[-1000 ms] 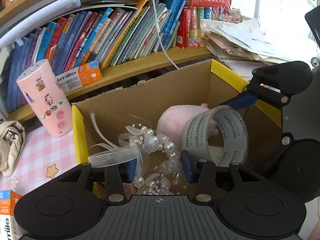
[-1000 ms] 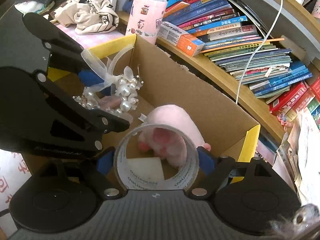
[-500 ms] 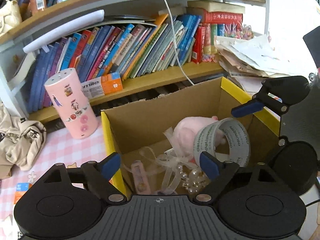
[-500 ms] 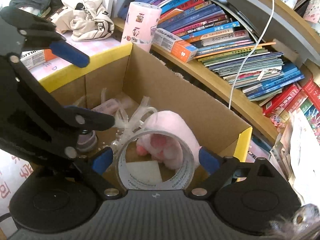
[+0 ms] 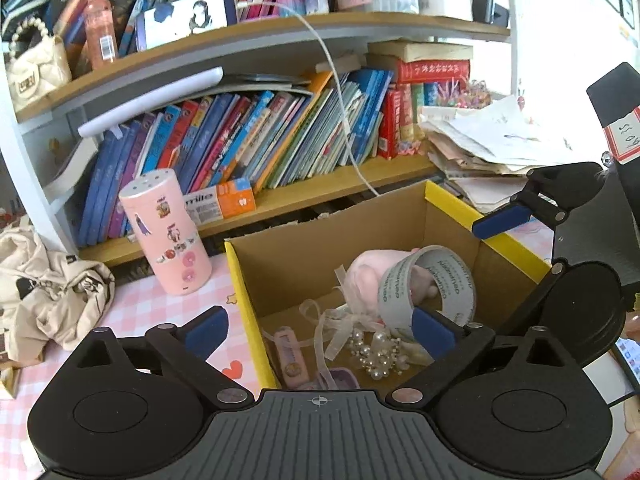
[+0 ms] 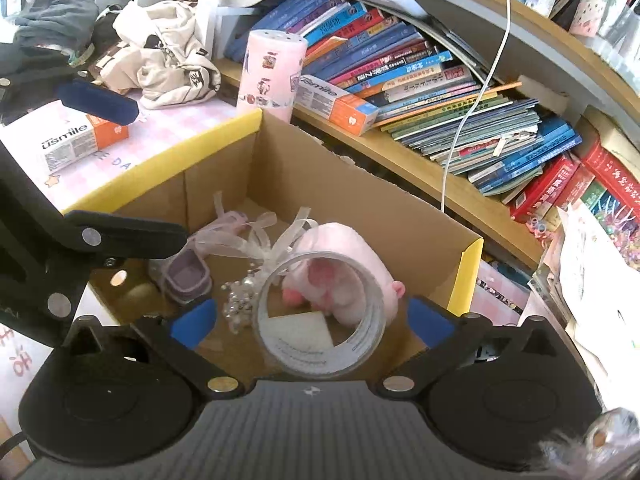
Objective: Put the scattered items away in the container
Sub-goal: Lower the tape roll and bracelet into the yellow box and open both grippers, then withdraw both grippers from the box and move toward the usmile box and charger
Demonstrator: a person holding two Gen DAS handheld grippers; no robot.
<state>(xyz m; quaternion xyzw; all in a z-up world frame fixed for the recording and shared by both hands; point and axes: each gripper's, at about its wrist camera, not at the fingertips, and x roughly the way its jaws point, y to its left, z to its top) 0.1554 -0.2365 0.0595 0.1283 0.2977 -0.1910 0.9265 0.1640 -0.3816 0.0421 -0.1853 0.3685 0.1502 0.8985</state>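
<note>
The right claw [image 6: 310, 318] now stands spread, its blue fingers clear of the tape roll [image 6: 320, 314], which a second ago it pinched; the roll drops free above the cardboard box [image 6: 360, 196]. The left claw [image 5: 318, 330], also spread, has released the pearl ribbon [image 5: 370, 344] inside. The roll's axis runs along the claw, bore facing the camera, toward the pink plush [image 6: 340, 256].

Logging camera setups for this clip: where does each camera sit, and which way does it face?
Left wrist: on the left gripper, jaws open, looking down-forward into the cardboard box; the right gripper shows beside it.
Right wrist: on the right gripper, open, above the box; the tape roll sits between its fingers.
Shared: box, tape roll, pink plush, pink canister.
</note>
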